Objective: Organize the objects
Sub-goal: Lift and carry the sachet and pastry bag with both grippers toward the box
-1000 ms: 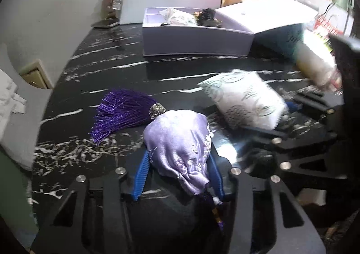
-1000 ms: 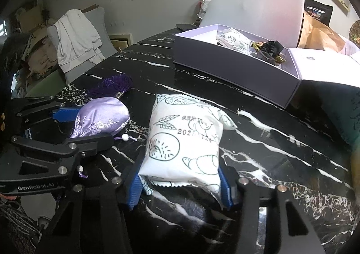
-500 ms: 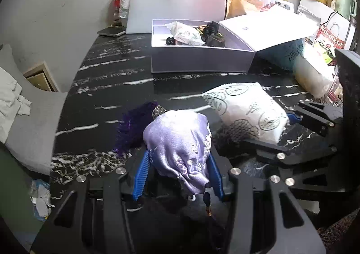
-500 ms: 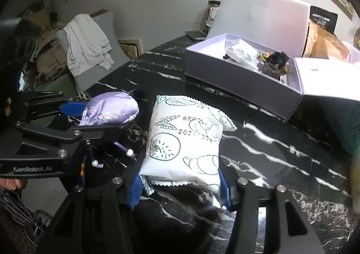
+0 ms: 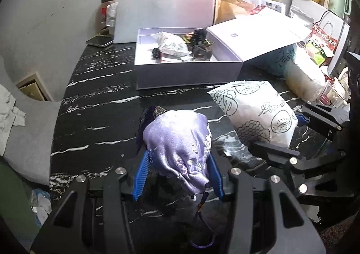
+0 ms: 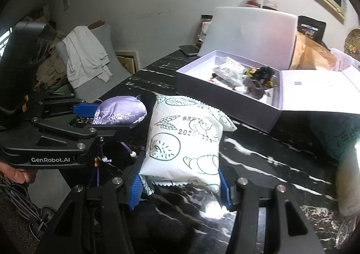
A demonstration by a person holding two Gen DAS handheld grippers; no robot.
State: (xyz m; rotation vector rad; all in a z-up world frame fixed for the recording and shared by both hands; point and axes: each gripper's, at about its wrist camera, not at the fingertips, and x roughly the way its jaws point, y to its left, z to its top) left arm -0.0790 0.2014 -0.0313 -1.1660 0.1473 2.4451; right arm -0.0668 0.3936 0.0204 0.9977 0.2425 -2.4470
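Bare black table (image 5: 101, 101) lies open before the box (image 5: 186, 74).

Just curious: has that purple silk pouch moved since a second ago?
Yes. The purple silk pouch, clamped in the left gripper, has risen off the black marble table; its tassel now dangles.

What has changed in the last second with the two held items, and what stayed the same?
Both went up off the black marble table. The left gripper raised the lilac satin pouch, whose purple tassel now hangs behind it. The right gripper raised the white printed snack packet. Both grips are unchanged, and the open lavender gift box stayed put.
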